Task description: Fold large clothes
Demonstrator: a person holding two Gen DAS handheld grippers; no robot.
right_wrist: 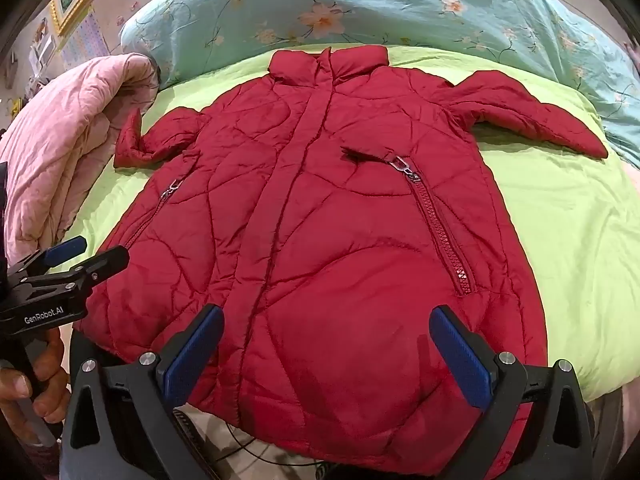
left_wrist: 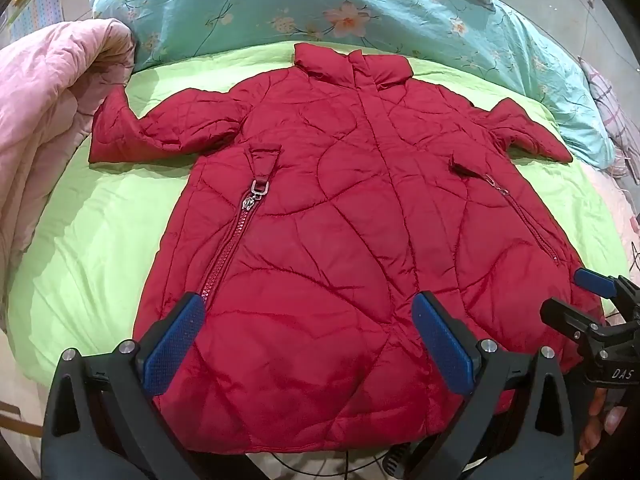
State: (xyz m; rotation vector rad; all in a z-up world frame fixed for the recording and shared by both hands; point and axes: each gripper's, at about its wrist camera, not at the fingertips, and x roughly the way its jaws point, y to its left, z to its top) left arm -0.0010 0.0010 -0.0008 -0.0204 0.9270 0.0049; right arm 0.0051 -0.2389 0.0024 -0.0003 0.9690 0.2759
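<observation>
Red quilted coat (left_wrist: 320,216) lay spread face up on the lime-green sheet (left_wrist: 100,232), collar toward the teal floral pillow (left_wrist: 280,4), both sleeves out, 2 pocket zippers showing. Left gripper (left_wrist: 306,322) and right gripper (right_wrist: 326,334) hung above its hem, jaws spread wide, holding nothing. Beside the coat's left sleeve, a pink quilt (left_wrist: 44,120) lay bunched.

surface: bed with light green sheet (left_wrist: 100,216) | on it: red quilted coat (left_wrist: 320,220) lies flat, front up, collar toward the far end, sleeves spread | far end: teal floral quilt (left_wrist: 240,4) | left edge: bunched pink quilt (left_wrist: 44,112), touching the coat's sleeve cuff
</observation>
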